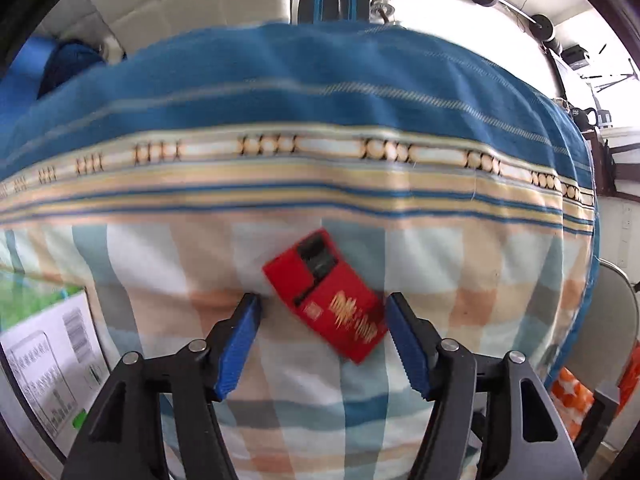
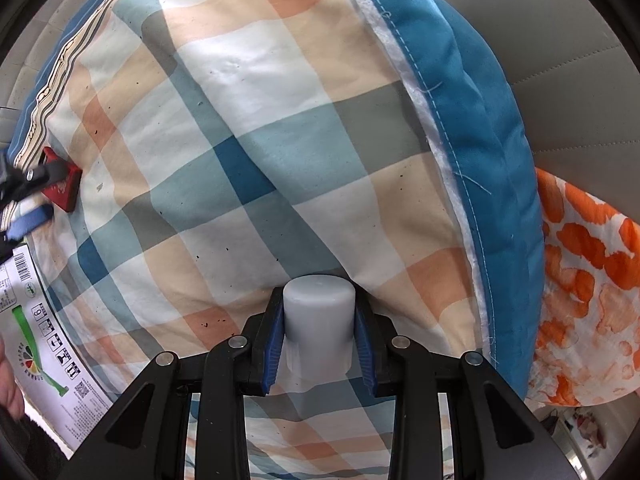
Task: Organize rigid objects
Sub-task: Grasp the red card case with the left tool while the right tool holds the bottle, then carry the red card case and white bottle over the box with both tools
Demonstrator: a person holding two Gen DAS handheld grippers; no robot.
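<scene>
**Two items in play, neither yet sorted**

Checked bedding [image 1: 312,412] in blue, peach and white serves as the work surface, bordered by a blue striped band on its far side. A red box [image 1: 326,294] is seen lying flat and skewed on the cloth, between the spread blue pads of the left gripper [image 1: 322,312]; the jaws stand wide apart, and although the box's corner sits close to the right-hand pad, motion blur makes contact hard to judge. A pale grey cylinder [image 2: 319,324], perhaps a cap or small bottle, is clamped between the fingers of the right gripper [image 2: 319,334] just above the fabric. A printed cardboard carton [image 2: 38,316] is visible at the bed's left edge. No sorted group can be made out, so the task is judged to be at an early or middle stage: one item is in hand, the red box remains to be grasped, and both are still to be placed.
</scene>
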